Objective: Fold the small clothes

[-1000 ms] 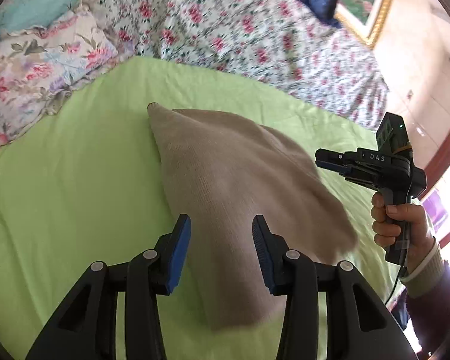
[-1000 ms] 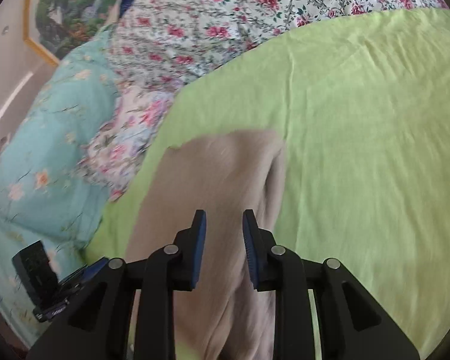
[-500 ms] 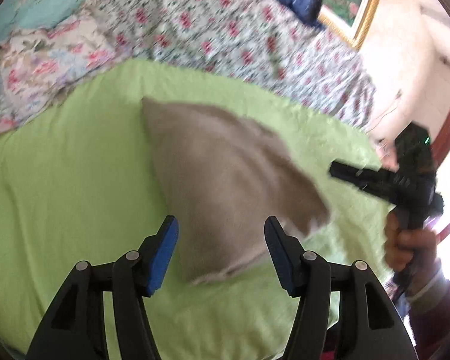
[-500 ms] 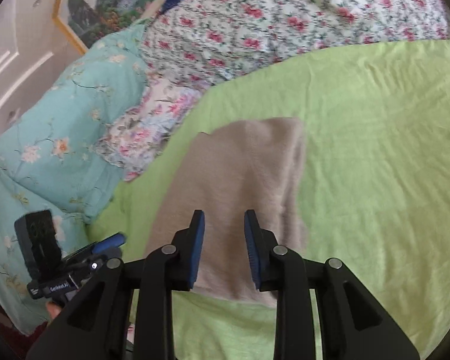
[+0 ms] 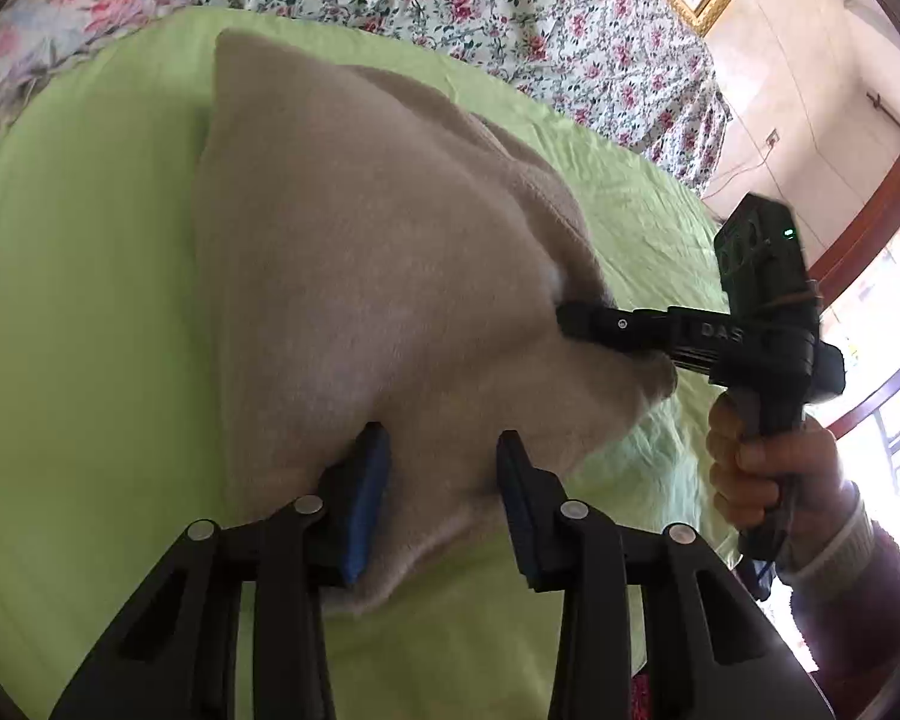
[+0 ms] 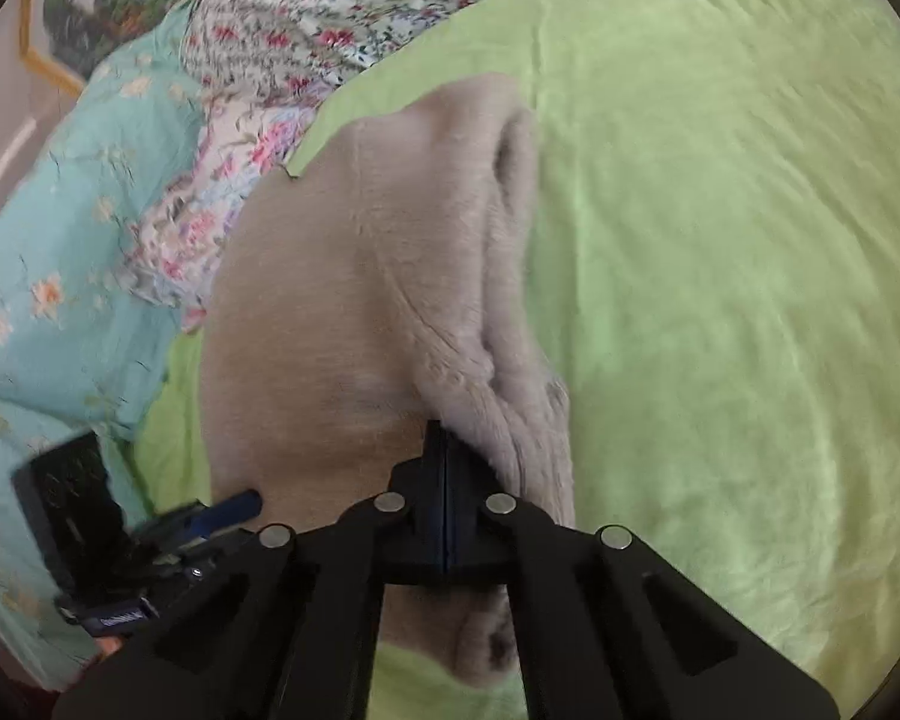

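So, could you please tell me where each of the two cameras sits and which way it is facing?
Left wrist: sits on the left gripper, looking along its open fingers over the beige cloth on the green sheet; the right gripper and right hand show at right.
Right wrist: sits on the right gripper, shut on the cloth, facing the pillows; the left gripper shows at lower left.
Shared: cloth, sheet, both grippers.
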A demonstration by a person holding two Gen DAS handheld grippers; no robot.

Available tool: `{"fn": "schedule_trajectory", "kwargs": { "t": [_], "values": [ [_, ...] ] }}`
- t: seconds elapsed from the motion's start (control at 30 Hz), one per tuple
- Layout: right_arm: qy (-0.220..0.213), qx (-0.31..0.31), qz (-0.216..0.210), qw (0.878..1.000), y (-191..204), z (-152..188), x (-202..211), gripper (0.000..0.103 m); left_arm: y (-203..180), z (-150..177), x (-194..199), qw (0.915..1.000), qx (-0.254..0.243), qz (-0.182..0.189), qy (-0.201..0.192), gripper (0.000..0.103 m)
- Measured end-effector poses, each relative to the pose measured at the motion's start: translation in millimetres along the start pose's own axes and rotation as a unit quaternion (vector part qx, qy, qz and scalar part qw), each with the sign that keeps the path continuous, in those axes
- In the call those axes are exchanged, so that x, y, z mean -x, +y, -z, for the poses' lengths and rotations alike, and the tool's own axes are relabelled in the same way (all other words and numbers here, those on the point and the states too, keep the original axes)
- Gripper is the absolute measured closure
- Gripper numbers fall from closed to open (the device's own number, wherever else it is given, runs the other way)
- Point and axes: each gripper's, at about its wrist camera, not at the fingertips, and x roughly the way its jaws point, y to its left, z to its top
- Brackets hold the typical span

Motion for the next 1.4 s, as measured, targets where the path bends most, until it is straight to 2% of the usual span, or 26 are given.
{"fn": "schedule_trajectory", "kwargs": {
  "t": [0.1, 0.27, 0.43, 0.57, 0.7, 0.8, 0.9, 1.03, 1.1, 1.2, 1.23, 1.3, 1.4],
  "values": [
    [-0.001, 0.016, 0.017, 1.000, 5.9, 7.1, 4.5, 0.103, 0.6, 5.0, 0.9, 0.9999, 0.011, 0.003, -0.006, 0.066],
    [-0.002, 0.089, 0.083, 0.993, 30.0, 19.0, 11.4, 0.103, 2.0, 6.2, 0.8, 0.9999, 0.007, -0.004, -0.008, 0.066],
    [-0.013, 0.062, 0.064, 0.996, 8.9, 29.3, 23.7, 0.103, -2.3, 11.3, 3.3, 0.9998, 0.000, -0.016, -0.009, 0.066],
    [-0.006, 0.068, 0.080, 0.994, 16.5, 32.4, 32.1, 0.103, -2.5, 11.3, 7.6, 0.9998, 0.002, -0.018, -0.008, 0.065],
    [-0.041, 0.069, 0.073, 0.994, 34.0, 16.5, 52.1, 0.099, -7.2, 5.5, 23.0, 0.9997, -0.004, -0.019, -0.014, 0.063],
    [-0.064, 0.081, 0.060, 0.993, 49.7, -10.9, 55.7, 0.099, -11.9, -7.7, 38.1, 0.9993, -0.008, -0.011, -0.036, 0.059],
    [-0.079, 0.087, 0.066, 0.991, 59.8, -42.6, 44.8, 0.099, -9.7, -40.3, 40.4, 0.9983, 0.001, -0.015, -0.057, 0.057],
    [-0.061, 0.081, 0.046, 0.994, 64.7, -76.1, 17.0, 0.099, 6.4, -90.7, 32.0, 0.9958, 0.030, -0.013, -0.085, 0.057],
    [-0.048, 0.081, 0.049, 0.994, 63.8, -84.4, -1.1, 0.099, 15.1, -110.8, 19.3, 0.9961, 0.038, -0.004, -0.080, 0.057],
    [-0.032, 0.057, 0.096, 0.993, 40.3, -88.5, -23.9, 0.100, 28.4, -122.6, -5.5, 0.9971, 0.047, -0.037, -0.047, 0.060],
    [-0.029, 0.031, 0.090, 0.995, 25.4, -87.0, -29.0, 0.103, 33.7, -121.1, -13.4, 0.9971, 0.052, -0.042, -0.034, 0.064],
    [-0.035, 0.013, 0.070, 0.997, 11.4, -83.1, -30.8, 0.103, 38.7, -113.9, -22.9, 0.9974, 0.049, -0.047, -0.025, 0.067],
    [-0.043, 0.017, 0.074, 0.996, 14.4, -83.1, -27.3, 0.103, 32.6, -107.7, -25.7, 0.9971, 0.027, -0.064, -0.030, 0.067]
  ]
}}
